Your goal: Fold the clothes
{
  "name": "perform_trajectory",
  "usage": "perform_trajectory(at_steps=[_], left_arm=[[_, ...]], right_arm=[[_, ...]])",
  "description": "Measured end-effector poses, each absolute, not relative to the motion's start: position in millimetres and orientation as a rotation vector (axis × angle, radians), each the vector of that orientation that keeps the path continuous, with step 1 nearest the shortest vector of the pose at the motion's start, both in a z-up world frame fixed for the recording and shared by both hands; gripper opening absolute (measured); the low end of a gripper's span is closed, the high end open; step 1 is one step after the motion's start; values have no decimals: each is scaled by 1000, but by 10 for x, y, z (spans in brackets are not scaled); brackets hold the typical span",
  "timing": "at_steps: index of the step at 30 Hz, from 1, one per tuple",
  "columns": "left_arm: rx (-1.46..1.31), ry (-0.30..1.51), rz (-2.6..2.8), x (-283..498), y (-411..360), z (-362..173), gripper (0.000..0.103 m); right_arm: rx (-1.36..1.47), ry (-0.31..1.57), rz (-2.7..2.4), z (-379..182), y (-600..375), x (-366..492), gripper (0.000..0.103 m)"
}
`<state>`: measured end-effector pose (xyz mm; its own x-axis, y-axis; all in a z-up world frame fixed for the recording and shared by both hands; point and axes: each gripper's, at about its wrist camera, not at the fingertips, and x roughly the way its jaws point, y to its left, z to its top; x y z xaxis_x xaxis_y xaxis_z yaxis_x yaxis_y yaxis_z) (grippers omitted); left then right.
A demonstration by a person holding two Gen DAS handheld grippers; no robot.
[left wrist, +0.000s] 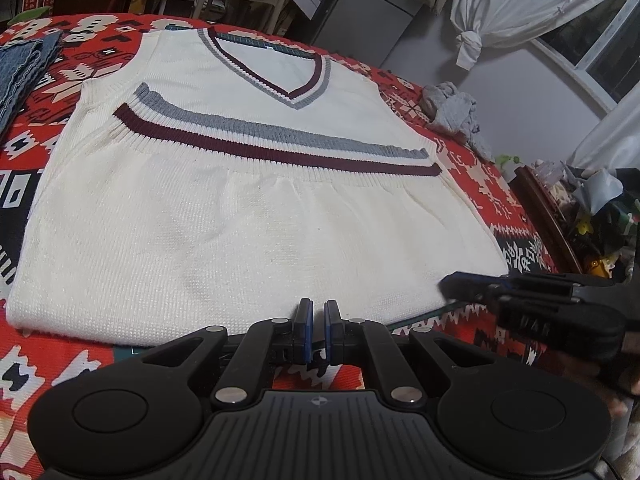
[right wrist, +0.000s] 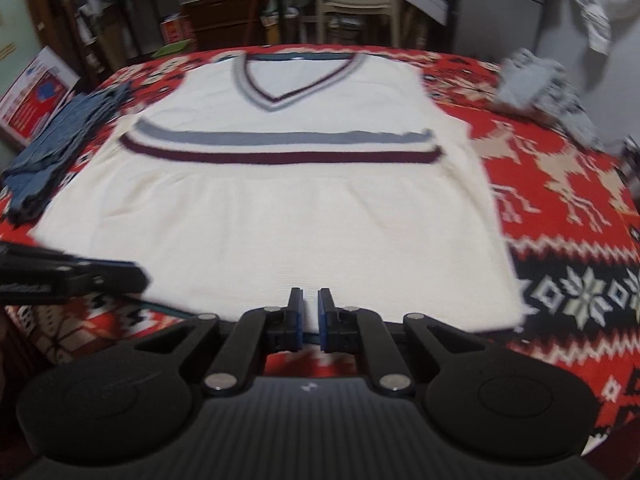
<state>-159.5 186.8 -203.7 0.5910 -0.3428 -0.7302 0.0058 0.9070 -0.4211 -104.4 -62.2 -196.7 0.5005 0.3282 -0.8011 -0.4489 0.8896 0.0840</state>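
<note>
You are looking down both grippers at a white knit vest lying flat, front up, on a red patterned blanket. Its V-neck, trimmed in maroon and grey, is pointing away from you, and a grey and a maroon stripe are running across the chest.

Your left gripper is sitting at the near hem, its blue-padded fingers almost together with a slim gap, gripping nothing.

Your right gripper is hovering at the same hem further right, likewise nearly closed and empty.

Folded denim is lying left of the vest, touching its edge; a crumpled grey garment is lying well right.
</note>
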Motion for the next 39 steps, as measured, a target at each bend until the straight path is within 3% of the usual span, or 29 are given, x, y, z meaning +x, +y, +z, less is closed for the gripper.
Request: perform_trajectory(at_steps=[16,39], left_arm=[[-282,959,-273,-1407,1338,-1993,7],[-307,1001,69,-1846,2331,-1892,7]], right_arm=[[-56,920,437,-1887,-922,-1064,9],[-47,942,431,-1929,-938,-1037,9]])
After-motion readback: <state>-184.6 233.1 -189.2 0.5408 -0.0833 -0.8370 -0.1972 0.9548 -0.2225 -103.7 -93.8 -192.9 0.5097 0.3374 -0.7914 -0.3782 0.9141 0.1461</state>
